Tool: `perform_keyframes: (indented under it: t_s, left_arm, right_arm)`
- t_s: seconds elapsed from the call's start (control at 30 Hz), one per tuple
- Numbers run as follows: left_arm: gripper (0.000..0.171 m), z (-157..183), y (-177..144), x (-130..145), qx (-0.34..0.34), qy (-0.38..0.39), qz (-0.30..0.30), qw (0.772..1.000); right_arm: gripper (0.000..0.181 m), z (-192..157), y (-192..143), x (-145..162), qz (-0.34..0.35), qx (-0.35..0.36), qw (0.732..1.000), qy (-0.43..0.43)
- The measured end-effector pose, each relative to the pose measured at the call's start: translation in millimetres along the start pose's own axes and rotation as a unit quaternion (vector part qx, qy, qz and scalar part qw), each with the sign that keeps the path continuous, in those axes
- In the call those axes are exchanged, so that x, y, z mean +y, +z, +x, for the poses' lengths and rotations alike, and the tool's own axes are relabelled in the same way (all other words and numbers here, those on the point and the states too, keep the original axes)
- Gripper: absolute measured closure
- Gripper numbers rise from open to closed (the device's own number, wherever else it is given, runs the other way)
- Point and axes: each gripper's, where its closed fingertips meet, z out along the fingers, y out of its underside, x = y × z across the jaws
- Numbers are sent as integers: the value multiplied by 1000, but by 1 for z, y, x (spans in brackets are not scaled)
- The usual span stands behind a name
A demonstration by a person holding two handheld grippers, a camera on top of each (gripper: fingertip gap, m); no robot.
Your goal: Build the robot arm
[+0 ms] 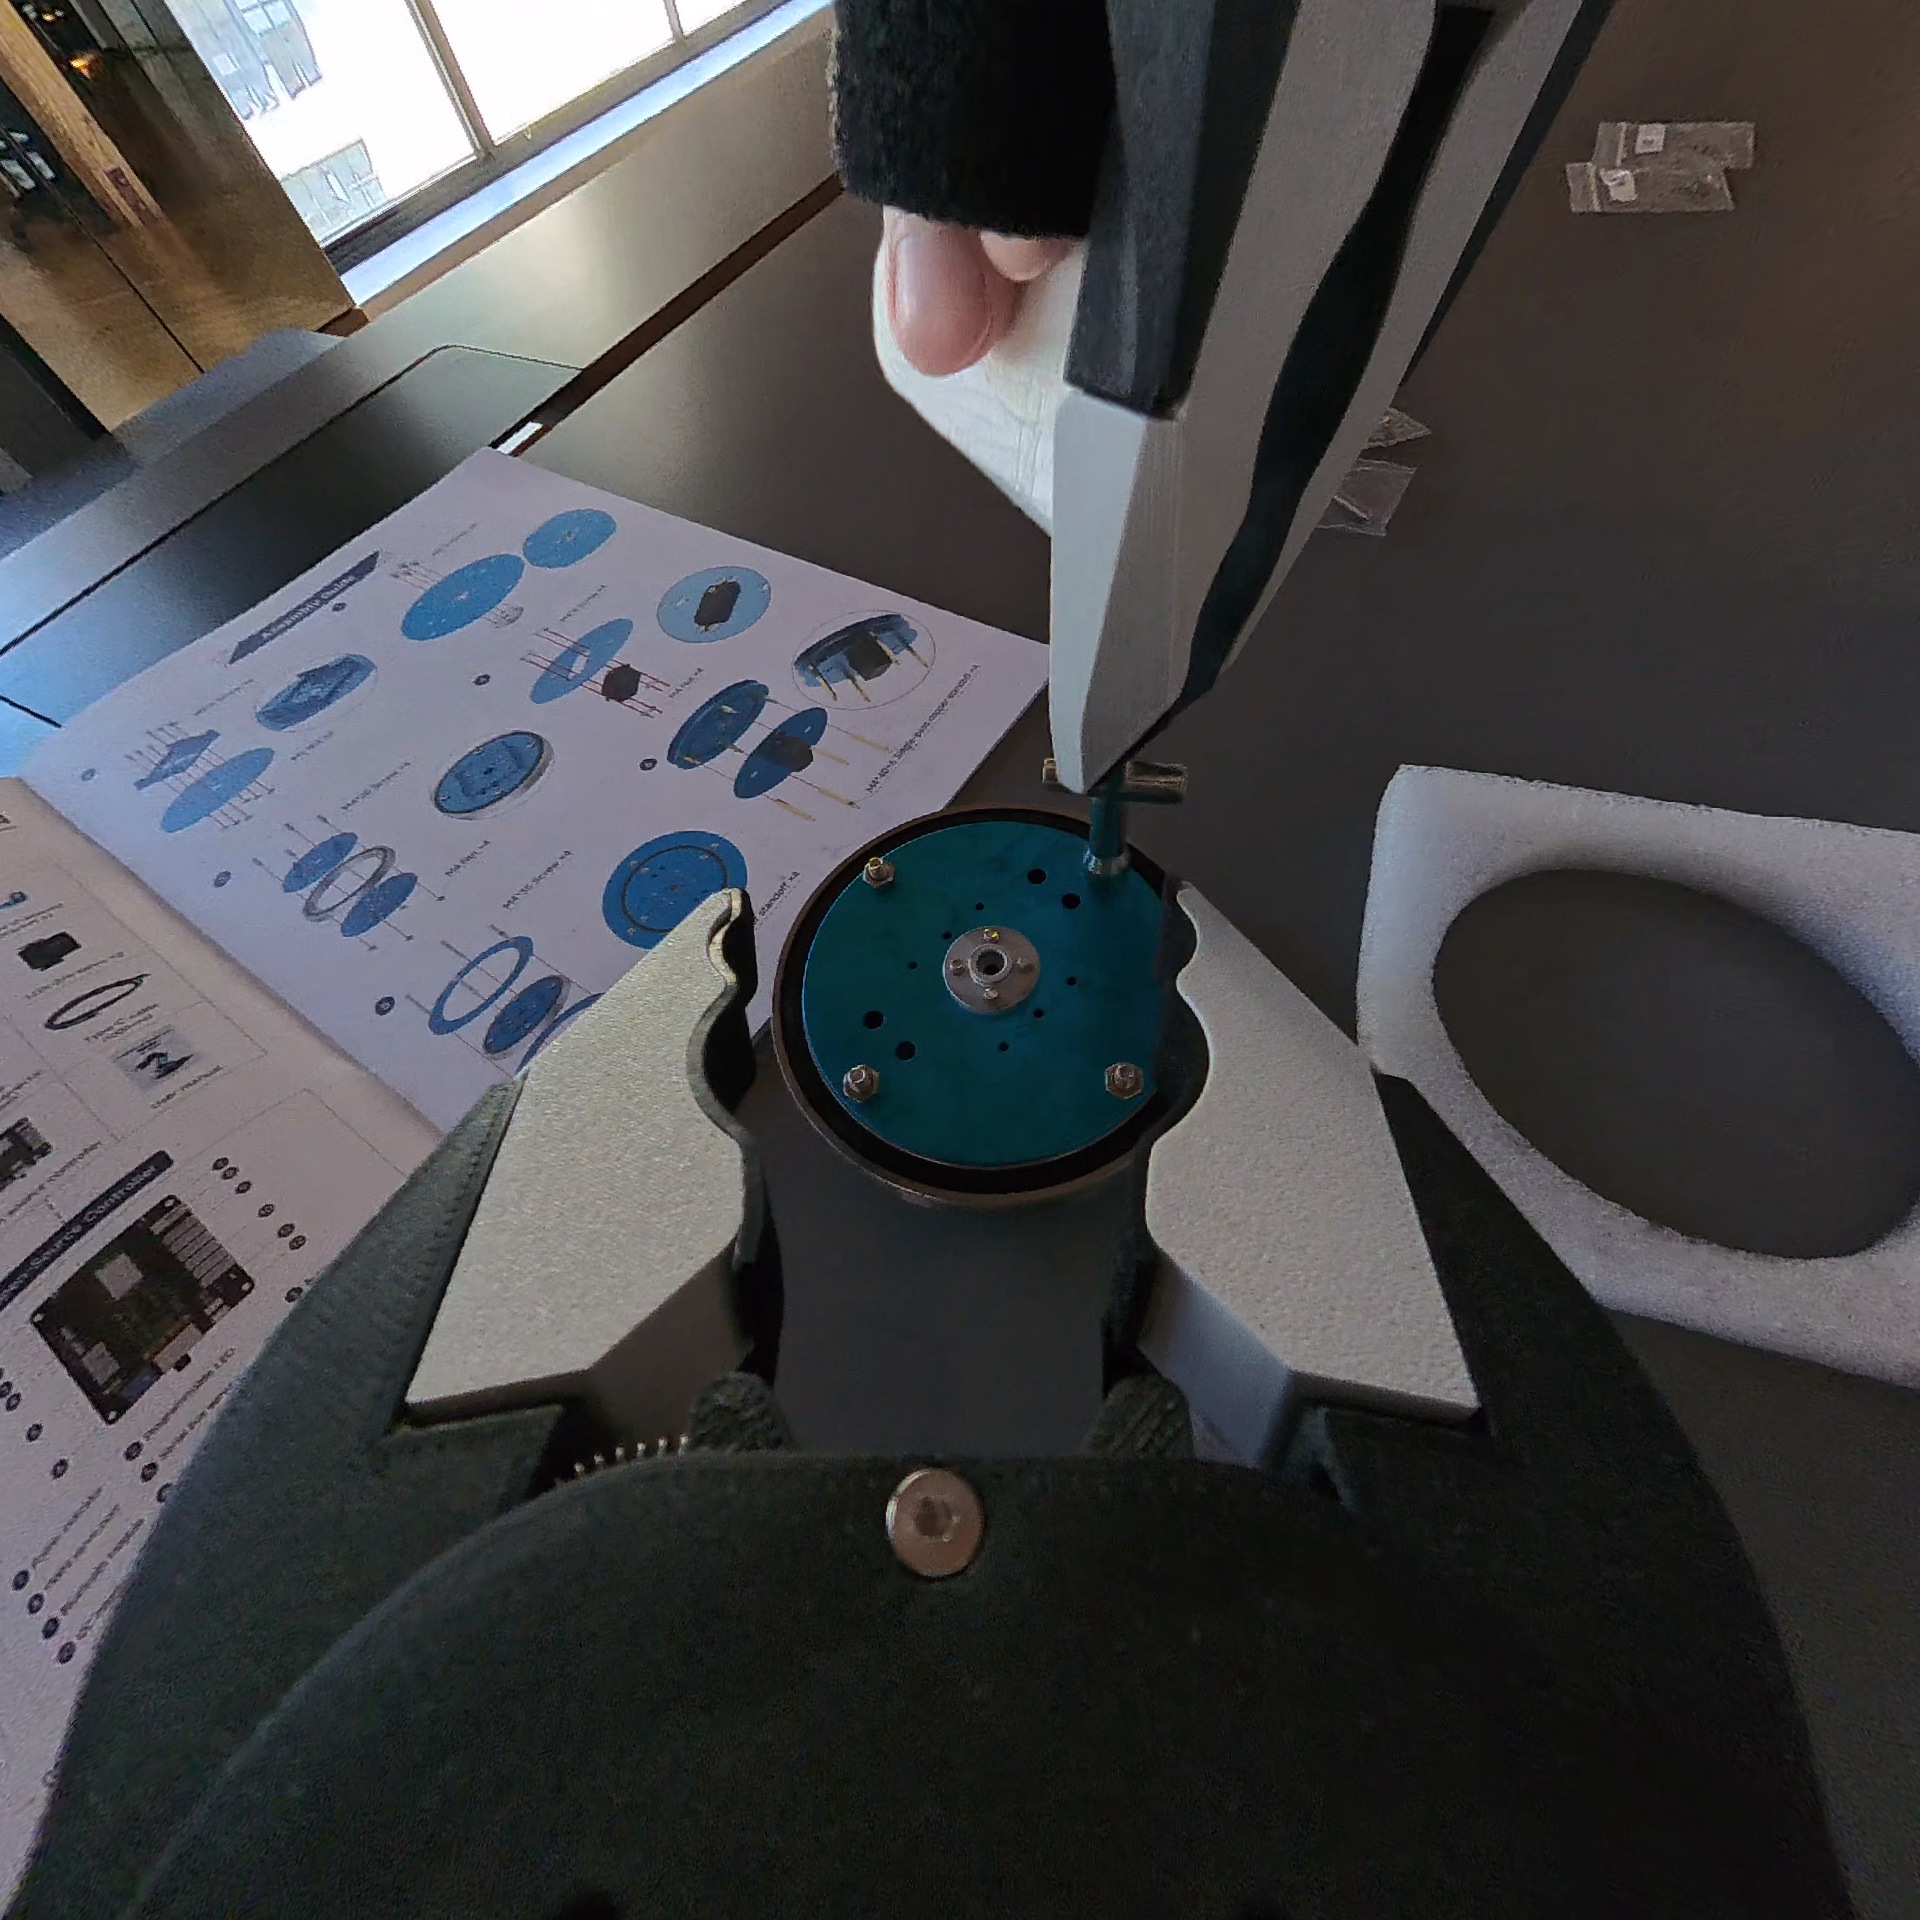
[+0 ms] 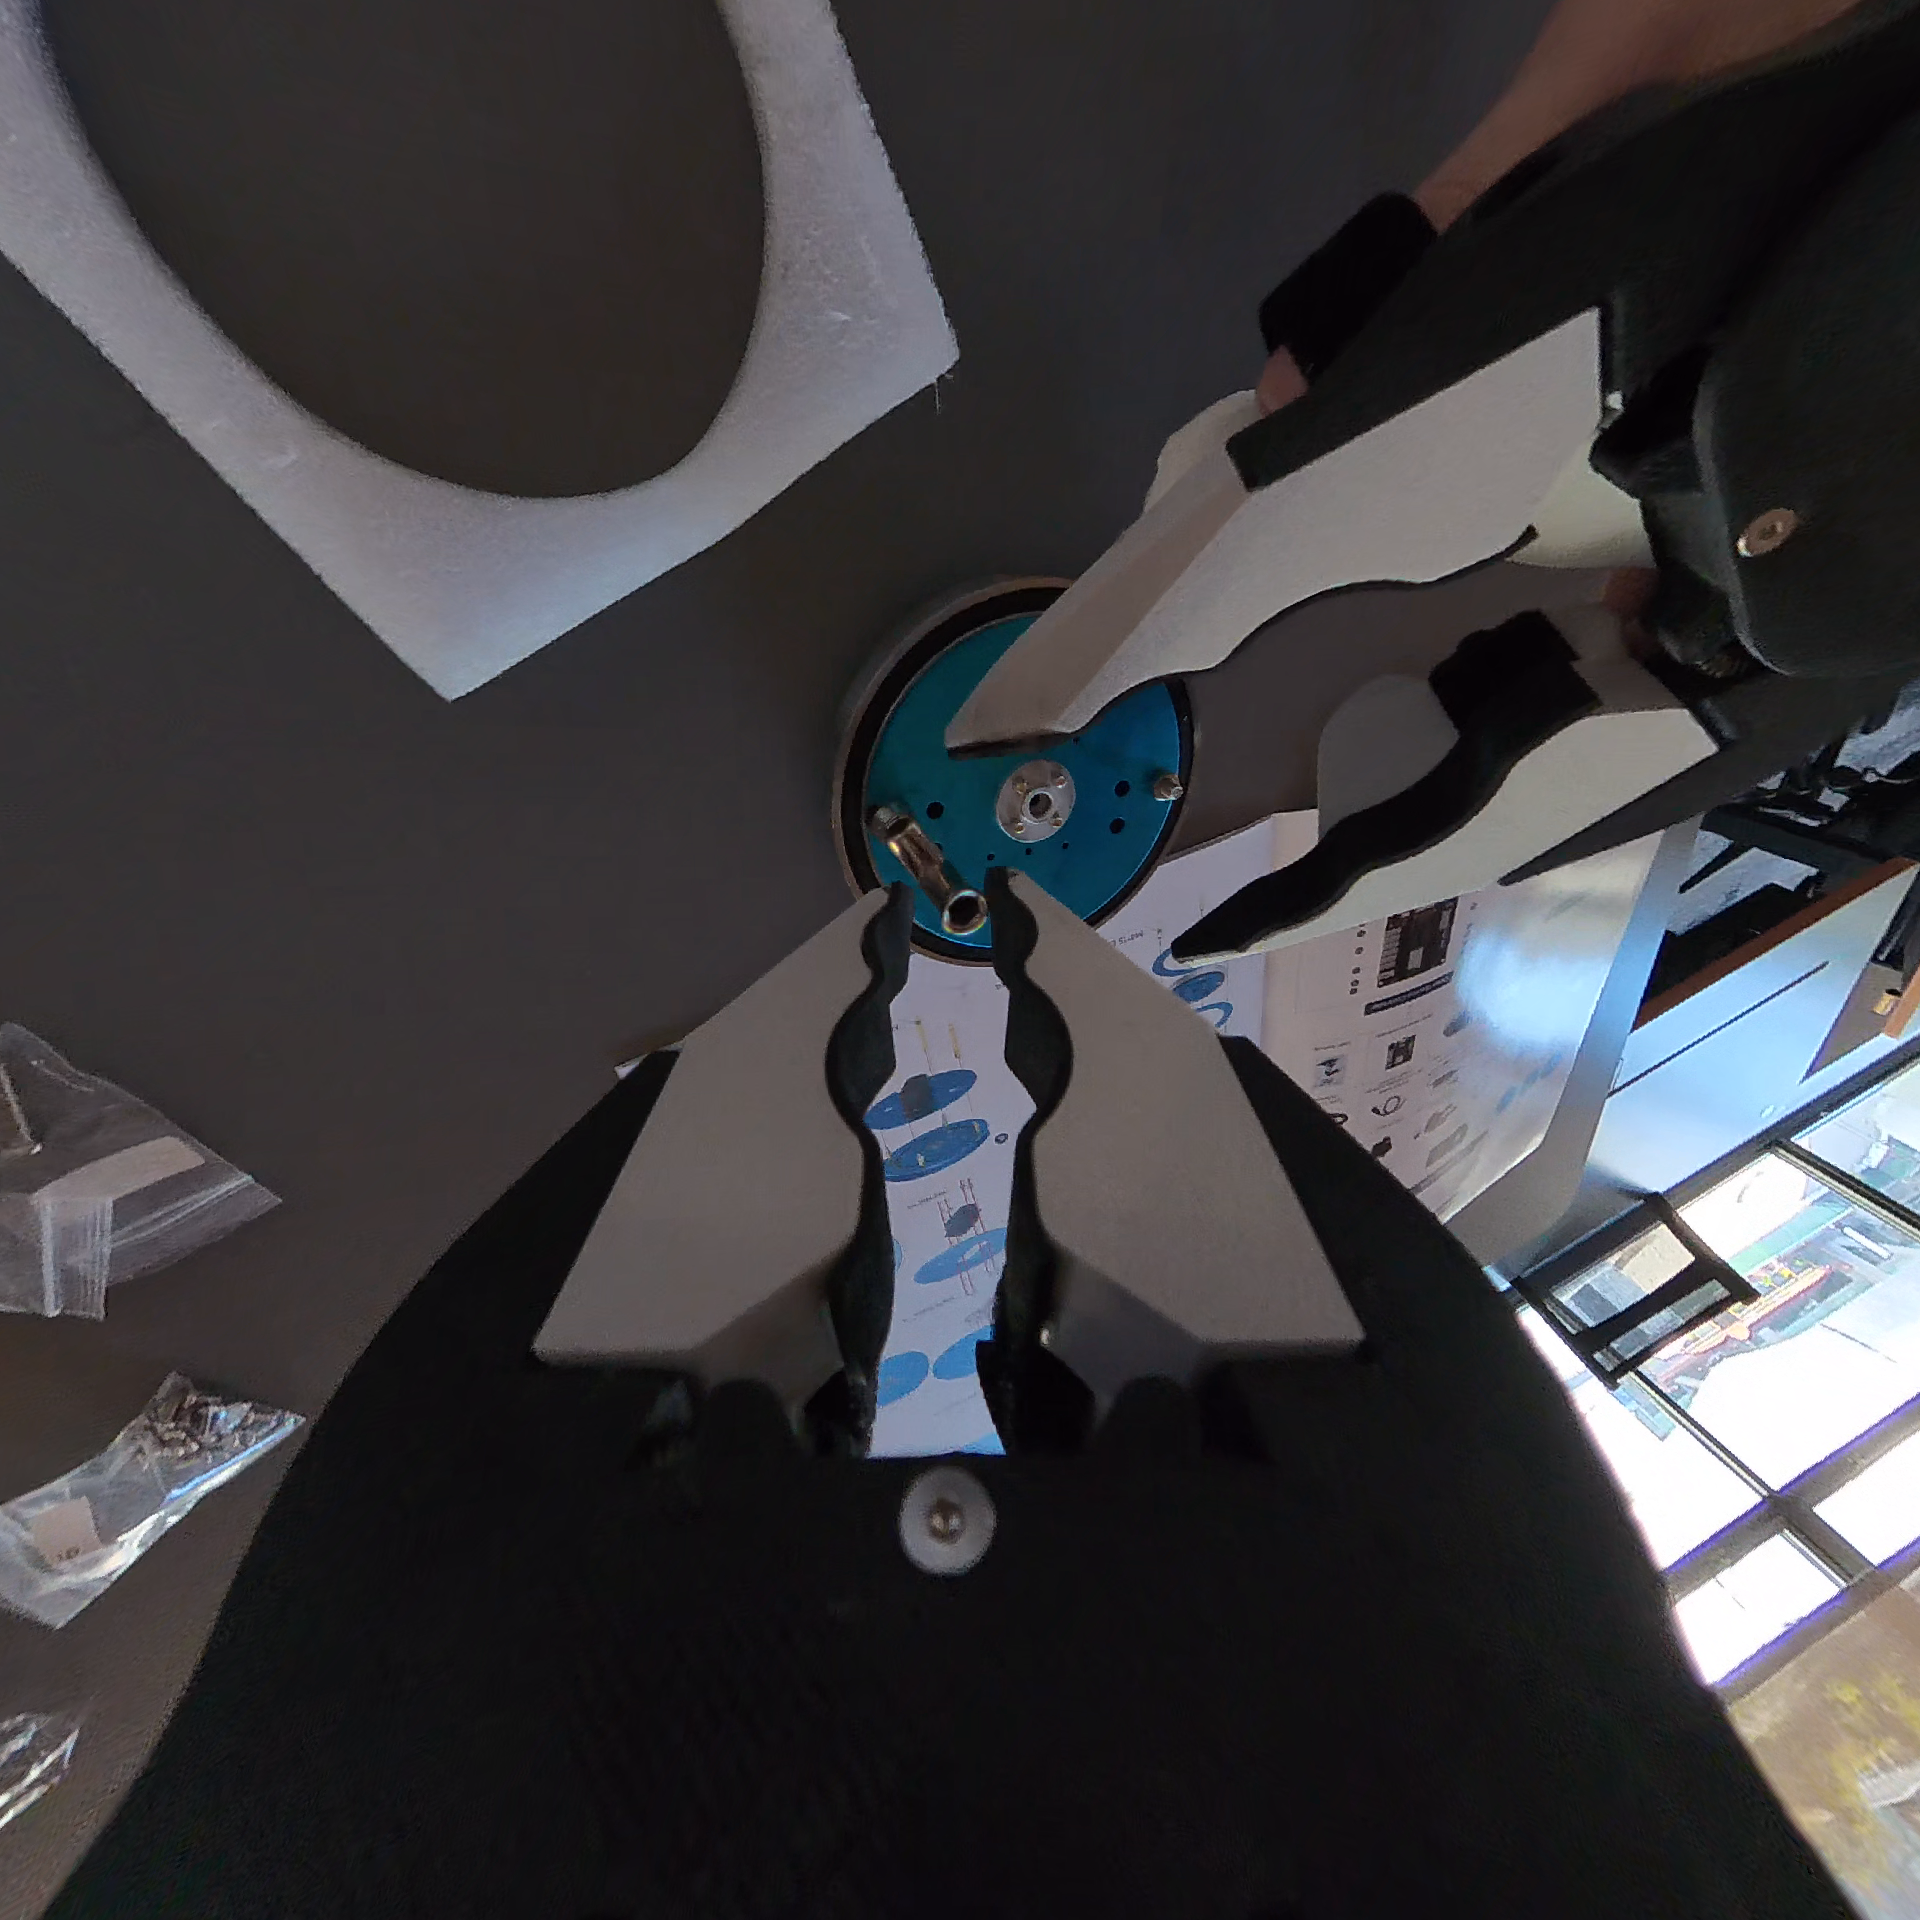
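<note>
On your dark table [image 1: 1558, 582], left gripper [image 1: 961, 951] brackets the blue disc [image 1: 977, 997], jaws open; right gripper [image 2: 945, 894] pinches the T-handle socket wrench [image 2: 935, 868], which could slip off its nut.

One blue disc [image 1: 977, 997] with three brass nuts [image 1: 860, 1083] showing, one small T-handled wrench [image 1: 1103, 821], one white foam frame [image 1: 1621, 1049], two printed sheets [image 1: 499, 727], several clear plastic bags [image 2: 94, 1174], and two grippers [image 1: 961, 935].

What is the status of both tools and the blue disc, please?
Left tool open, fingers either side of blue disc. Right tool shut on T-handle wrench, tip at disc's edge. White foam frame and instruction sheets beside disc.
</note>
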Motion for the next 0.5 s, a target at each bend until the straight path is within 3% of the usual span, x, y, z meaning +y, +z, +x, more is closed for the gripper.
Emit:
perform_keyframes:
  t_s: [0.23,0.5]
  left_arm:
    - [94,-3,0,2,-1,-2,-4,1000]
    - [95,-4,-3,-1,-3,-6,2,1000]
  right_arm:
    - [169,0,4,-3,-9,-36,999,-13]
    - [172,-2,4,1,-27,-62,995,68]
